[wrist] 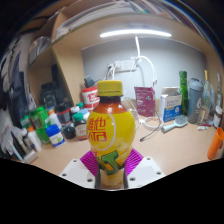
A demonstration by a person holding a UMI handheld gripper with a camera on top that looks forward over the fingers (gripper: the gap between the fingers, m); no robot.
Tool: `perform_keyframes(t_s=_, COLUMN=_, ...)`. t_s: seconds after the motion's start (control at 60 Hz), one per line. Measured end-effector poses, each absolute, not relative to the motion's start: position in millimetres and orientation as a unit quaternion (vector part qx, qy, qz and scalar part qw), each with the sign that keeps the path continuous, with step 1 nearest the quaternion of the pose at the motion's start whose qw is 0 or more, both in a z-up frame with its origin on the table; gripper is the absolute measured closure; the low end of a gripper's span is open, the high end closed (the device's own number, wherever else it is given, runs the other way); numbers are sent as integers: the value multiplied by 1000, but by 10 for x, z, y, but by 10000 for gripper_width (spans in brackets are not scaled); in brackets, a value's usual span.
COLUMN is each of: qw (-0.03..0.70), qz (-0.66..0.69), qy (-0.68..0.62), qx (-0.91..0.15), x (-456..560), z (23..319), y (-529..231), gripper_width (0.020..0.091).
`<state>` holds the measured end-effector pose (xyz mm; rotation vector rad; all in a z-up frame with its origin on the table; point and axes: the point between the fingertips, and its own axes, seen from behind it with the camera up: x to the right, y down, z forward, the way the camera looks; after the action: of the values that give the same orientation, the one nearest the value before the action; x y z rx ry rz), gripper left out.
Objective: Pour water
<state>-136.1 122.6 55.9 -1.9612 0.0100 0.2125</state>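
1. Yellow liquid fills the clear plastic bottle with the orange cap and yellow label (110, 125), which stands upright between the fingers of our claw (111, 166); the magenta pads (90, 161) press on its base from both sides, so we judge it pinched.
2. To pour well, we should keep the squeeze firm and low, lift straight off the wooden counter (170, 150), and tilt slowly only once a receiving vessel is lined up. The cap appears to be on, which would block any pour.
3. We cannot pick out a cup or glass: the bottle hides the counter's middle behind it.
4. Along the counter's back edge, the cluttered bottles and cartons (60, 120) and the pink packet (145, 101) are too small to read.
5. An orange object (217, 142) at the counter's right edge is cut off.
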Motion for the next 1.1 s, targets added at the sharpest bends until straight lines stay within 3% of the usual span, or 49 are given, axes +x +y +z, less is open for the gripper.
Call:
perform_keyframes(t_s=0.2, qw=565, qz=247, qy=154, qx=-772, x=-610, z=1735, y=1169, gripper_width=793)
perform_keyframes(t_s=0.3, qw=529, qz=353, qy=284, qx=-718, x=-34, z=2057, y=1067, gripper_width=795)
perform_keyframes(t_s=0.5, qw=349, qz=558, qy=510, qx=-554, x=723, z=1833, y=872, gripper_width=795)
perform_keyframes(t_s=0.617, qw=259, qz=651, qy=572, qx=-427, x=895, z=1925, y=872, gripper_width=794)
perform_keyframes(t_s=0.85, qw=218, qz=708, qy=604, qx=-293, x=1249, z=2142, y=872, gripper_width=795)
perform_keyframes(t_s=1.1, qw=217, qz=712, qy=588, qx=-315, x=1213, z=2192, y=904, gripper_width=797)
